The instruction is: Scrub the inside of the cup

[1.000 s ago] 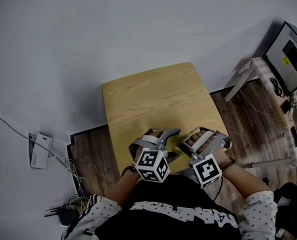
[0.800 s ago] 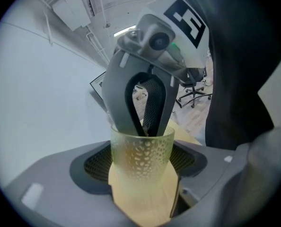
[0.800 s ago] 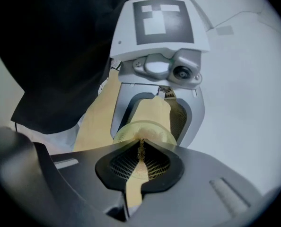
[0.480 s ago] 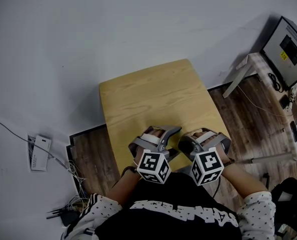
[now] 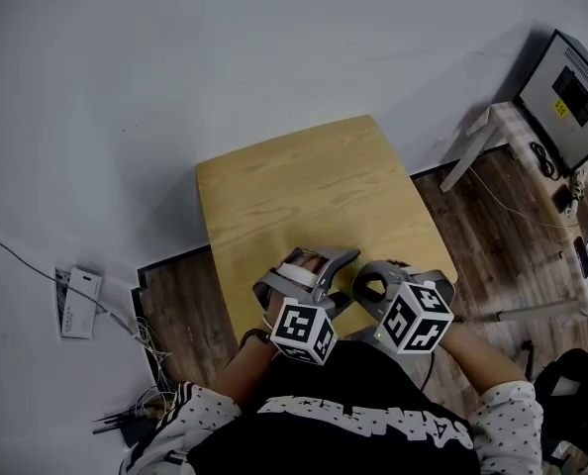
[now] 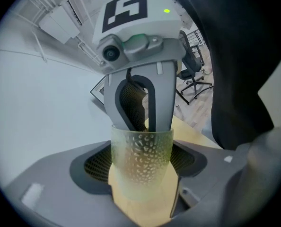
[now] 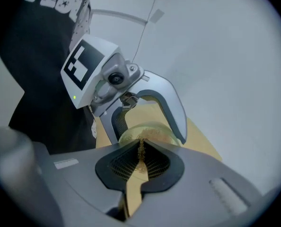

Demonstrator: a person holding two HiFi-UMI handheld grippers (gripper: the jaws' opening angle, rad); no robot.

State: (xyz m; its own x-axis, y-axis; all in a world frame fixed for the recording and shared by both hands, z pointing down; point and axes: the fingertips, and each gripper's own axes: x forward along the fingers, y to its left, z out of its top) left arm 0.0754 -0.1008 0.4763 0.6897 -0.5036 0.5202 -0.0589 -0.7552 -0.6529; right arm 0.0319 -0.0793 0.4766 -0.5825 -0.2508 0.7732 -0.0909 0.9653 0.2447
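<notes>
Left gripper view first: locate the cup [image 6: 141, 145], translucent and dimpled, clamped by its wall between the pads of the left claw [image 6: 140, 163], mouth facing the right claw [image 6: 139, 105]. Confirm in the right gripper view the right claw [image 7: 141, 144] pinched almost flat on a thin brownish scrubbing strip [image 7: 141, 152], kind not determinable, with the cup rim just beyond the jaw tips. Cannot tell whether the tips sit inside the cup. Expect rotation or slip of the cup within the clamp under sideways scrubbing force. Judging by the thin-looking wall, expect flexing or popping free under a harder squeeze. Guard against loss of the strip through drag on the dimpled wall, given the narrow hold. Avoid striking the rim with the jaw tips on entry. Note in the head view both claws held over the near edge of the table [image 5: 294, 181], close to the torso [image 5: 363, 414]. Treat any drop as liable to miss the table and reach the floor [image 5: 180, 305].
</notes>
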